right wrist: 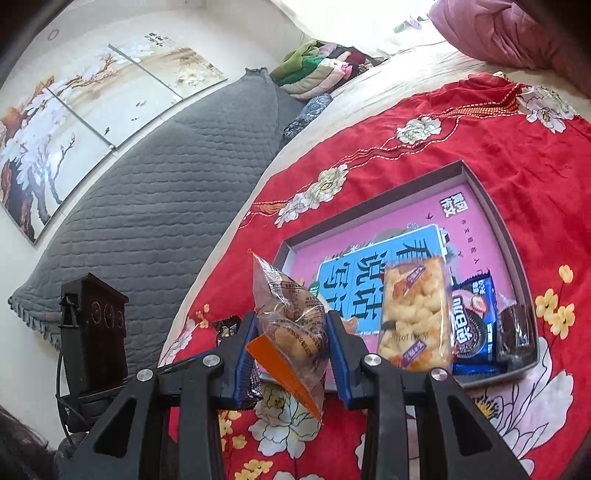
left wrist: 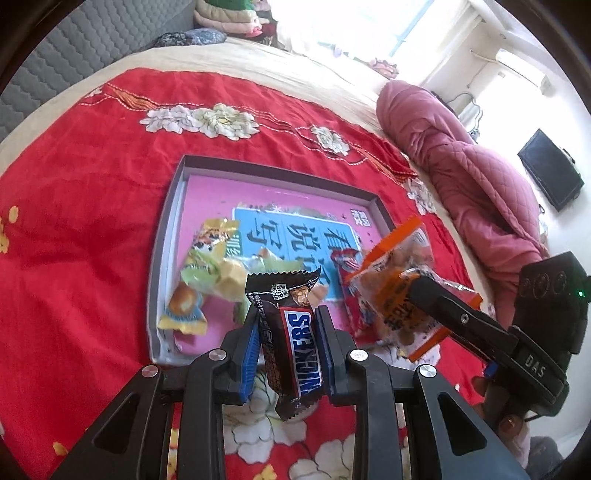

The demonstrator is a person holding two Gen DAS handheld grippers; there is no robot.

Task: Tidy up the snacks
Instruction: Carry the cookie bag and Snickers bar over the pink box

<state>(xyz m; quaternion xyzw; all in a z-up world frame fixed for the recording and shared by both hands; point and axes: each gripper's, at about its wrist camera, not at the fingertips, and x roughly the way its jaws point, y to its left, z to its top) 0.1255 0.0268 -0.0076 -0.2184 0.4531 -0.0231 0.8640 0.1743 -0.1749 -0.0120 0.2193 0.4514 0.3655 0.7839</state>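
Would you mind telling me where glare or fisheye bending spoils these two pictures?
Left wrist view: the window is blown out white, washing the far wall; the tray rim bows. Right wrist view: evenly lit, no glare; the wall painting curves near the edge.

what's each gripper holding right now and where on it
Left gripper clamps a Snickers bar across its middle. Right gripper pinches an orange-edged clear snack bag by its sides, mid-pack.

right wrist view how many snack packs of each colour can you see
yellow cracker pack: 1
blue cookie pack: 1
dark brown pack: 1
clear orange-edged pack, held: 1
brown chocolate bar, partly hidden: 1
total: 5
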